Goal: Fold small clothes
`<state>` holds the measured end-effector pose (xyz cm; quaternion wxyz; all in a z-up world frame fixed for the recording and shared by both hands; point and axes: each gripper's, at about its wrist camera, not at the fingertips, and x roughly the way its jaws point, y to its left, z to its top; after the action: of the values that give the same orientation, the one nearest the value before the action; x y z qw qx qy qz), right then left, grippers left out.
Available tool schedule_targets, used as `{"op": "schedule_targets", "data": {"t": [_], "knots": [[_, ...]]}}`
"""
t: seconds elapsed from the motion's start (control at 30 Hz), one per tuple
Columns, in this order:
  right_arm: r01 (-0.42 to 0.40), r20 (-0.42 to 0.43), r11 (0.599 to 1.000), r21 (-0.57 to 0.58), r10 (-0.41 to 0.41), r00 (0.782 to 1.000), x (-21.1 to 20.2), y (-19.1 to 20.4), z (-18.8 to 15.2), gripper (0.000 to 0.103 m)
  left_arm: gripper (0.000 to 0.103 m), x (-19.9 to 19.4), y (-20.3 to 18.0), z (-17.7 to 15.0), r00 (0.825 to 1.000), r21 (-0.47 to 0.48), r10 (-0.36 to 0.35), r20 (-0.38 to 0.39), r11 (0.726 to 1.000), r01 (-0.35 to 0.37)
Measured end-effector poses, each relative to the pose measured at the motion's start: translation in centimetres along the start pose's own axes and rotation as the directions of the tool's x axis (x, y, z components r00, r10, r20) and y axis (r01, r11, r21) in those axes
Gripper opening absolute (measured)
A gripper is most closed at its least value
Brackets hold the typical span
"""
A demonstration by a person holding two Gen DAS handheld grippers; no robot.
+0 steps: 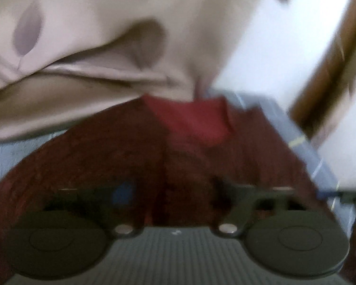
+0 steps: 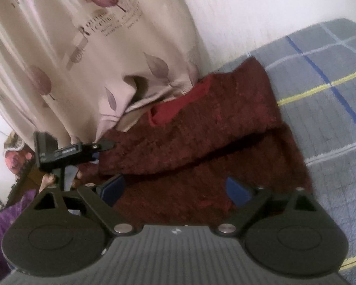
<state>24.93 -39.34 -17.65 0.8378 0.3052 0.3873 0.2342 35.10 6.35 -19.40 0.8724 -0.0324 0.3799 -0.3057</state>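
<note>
A dark red fuzzy knitted garment (image 2: 201, 142) with a brighter red collar (image 2: 178, 104) lies partly folded on the checked bed cover (image 2: 332, 95). My right gripper (image 2: 175, 190) is wide open, its blue-padded fingers straddling the garment's near edge. My left gripper shows in the right wrist view (image 2: 109, 146) at the garment's left edge. In the blurred left wrist view the garment (image 1: 130, 154) fills the space over the left gripper (image 1: 173, 190), and its fingers are mostly hidden by the fabric.
A beige curtain with purple leaf prints (image 2: 83, 47) hangs against the bed's far side and touches the garment. A white wall (image 2: 261, 11) is behind. A wooden frame (image 1: 325, 71) stands at the right.
</note>
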Motion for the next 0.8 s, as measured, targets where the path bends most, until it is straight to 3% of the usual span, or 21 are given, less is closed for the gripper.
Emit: {"op": "schedule_targets", "data": {"t": [0.13,0.23,0.33,0.4,0.47,0.5,0.53,0.63,0.67,0.7,0.73,0.8], "knots": [[-0.031,0.029,0.994,0.103,0.028,0.999,0.3,-2.1,0.5,0.093,0.028,-1.4,-2.8,0.7,0.973,0.04,0.22,0.067,0.974,-0.223],[-0.07,0.076,0.981,0.18,0.058,0.995,0.6,-3.5,0.7,0.093,0.031,-2.5,-4.7,1.1,0.947,0.119,0.279,0.158,0.947,-0.299],[-0.096,0.114,0.97,0.225,0.071,0.991,1.3,-4.3,1.0,0.094,0.044,-0.2,-3.9,0.5,0.927,0.096,0.367,0.077,0.923,-0.373],[-0.145,0.154,0.941,0.305,0.102,0.983,1.9,-5.3,1.2,0.094,0.044,0.2,-3.4,-0.2,0.934,0.065,0.347,0.081,0.934,-0.352],[-0.183,0.188,0.912,0.368,0.12,0.975,2.3,-6.1,1.6,0.094,0.058,-0.6,-2.9,-0.8,0.939,0.005,0.319,0.126,0.947,-0.322],[-0.193,0.202,0.901,0.388,0.121,0.972,2.4,-6.4,1.8,0.094,0.073,-1.0,-2.6,-0.9,0.942,-0.03,0.304,0.139,0.952,-0.303],[-0.192,0.207,0.894,0.405,0.115,0.972,2.7,-6.7,2.1,0.094,0.077,-1.5,-2.2,-1.2,0.945,-0.07,0.285,0.163,0.958,-0.277],[-0.182,0.21,0.899,0.398,0.103,0.972,3.8,-6.9,3.0,0.091,0.077,-2.4,-1.8,-1.2,0.929,-0.112,0.294,0.226,0.955,-0.275],[-0.167,0.209,0.907,0.386,0.09,0.974,4.3,-6.7,3.3,0.087,0.077,-2.5,-1.7,-1.0,0.921,-0.125,0.31,0.236,0.95,-0.287],[-0.144,0.207,0.918,0.369,0.071,0.976,4.5,-6.4,3.5,0.068,0.077,-2.5,-1.6,-0.7,0.918,-0.138,0.319,0.238,0.946,-0.293],[-0.101,0.193,0.938,0.333,0.037,0.98,4.8,-6.0,3.8,0.02,0.077,-2.5,-1.4,-0.5,0.918,-0.141,0.32,0.234,0.946,-0.293],[-0.013,0.206,0.961,0.277,-0.046,0.978,4.8,-5.4,4.2,0.013,0.077,-2.3,-1.3,-0.3,0.913,-0.142,0.338,0.227,0.939,-0.312]]}}
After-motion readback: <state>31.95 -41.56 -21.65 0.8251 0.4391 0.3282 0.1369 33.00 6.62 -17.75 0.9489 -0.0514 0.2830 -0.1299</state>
